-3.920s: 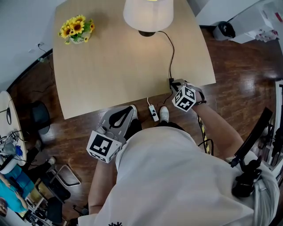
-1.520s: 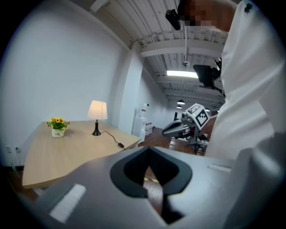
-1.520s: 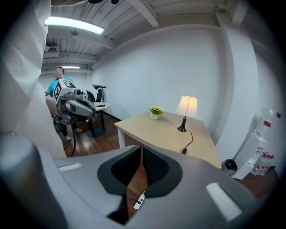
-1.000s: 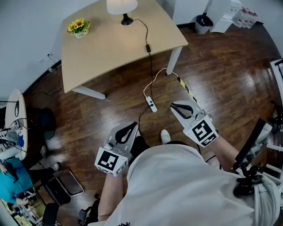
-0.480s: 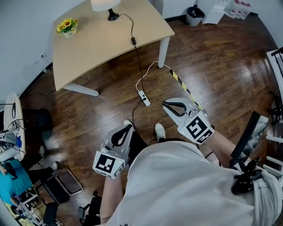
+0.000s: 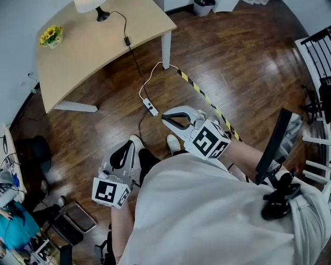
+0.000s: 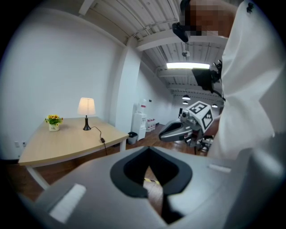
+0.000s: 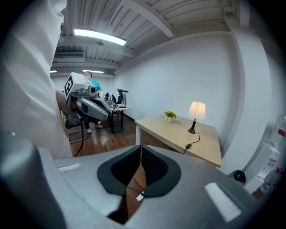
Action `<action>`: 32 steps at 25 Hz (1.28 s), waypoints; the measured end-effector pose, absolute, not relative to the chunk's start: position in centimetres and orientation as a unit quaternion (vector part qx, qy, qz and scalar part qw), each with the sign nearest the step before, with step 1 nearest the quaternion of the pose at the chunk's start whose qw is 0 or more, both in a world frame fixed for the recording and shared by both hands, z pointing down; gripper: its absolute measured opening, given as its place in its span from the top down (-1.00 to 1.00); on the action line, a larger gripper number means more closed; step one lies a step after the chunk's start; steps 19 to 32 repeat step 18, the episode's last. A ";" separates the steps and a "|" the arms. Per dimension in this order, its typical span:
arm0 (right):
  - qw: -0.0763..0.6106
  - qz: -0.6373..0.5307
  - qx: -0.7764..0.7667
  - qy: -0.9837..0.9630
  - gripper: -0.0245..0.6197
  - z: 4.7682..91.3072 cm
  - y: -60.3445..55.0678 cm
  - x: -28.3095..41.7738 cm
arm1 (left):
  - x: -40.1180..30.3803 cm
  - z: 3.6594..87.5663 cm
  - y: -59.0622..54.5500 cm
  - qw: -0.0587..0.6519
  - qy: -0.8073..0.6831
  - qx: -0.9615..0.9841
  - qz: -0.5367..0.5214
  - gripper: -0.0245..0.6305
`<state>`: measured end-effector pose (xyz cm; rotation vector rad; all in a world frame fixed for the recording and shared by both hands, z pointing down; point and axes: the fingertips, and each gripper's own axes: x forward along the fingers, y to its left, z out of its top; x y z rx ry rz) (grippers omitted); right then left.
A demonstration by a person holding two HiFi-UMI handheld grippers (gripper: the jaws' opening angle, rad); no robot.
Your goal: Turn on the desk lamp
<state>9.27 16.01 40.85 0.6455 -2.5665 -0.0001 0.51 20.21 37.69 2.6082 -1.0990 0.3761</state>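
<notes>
Lamp (image 6: 90,5) sits on the desk (image 6: 88,52), well beyond your right gripper (image 6: 164,118), the nearer, and left gripper (image 6: 128,145); both pressed together, empty.

The lamp (image 8: 196,112) has a cream shade on a black stand, worktop (image 6: 88,46) is pale wood. Flowers (image 6: 50,35) are yellow, floor (image 6: 232,67) is dark brown wood with yellow-black striped tape (image 6: 207,100).

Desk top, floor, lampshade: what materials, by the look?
Desk top: pale wood or wood-look laminate, matte; even light tone, no clear grain.
Floor: dark brown wood planks, glossy; visible plank seams and light reflections.
Lampshade: probably fabric or paper; it glows softly, so translucent.
</notes>
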 end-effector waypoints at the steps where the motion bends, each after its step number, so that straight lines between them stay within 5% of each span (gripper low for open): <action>1: 0.245 0.003 0.235 -0.941 0.90 40.9 16.2 9.3 | 0.6 37.8 20.3 0.145 -0.380 0.904 0.132 0.88; 32: 0.246 0.010 0.244 -0.938 0.90 41.1 15.6 10.9 | 2.4 37.5 19.6 0.138 -0.369 0.908 0.145 0.88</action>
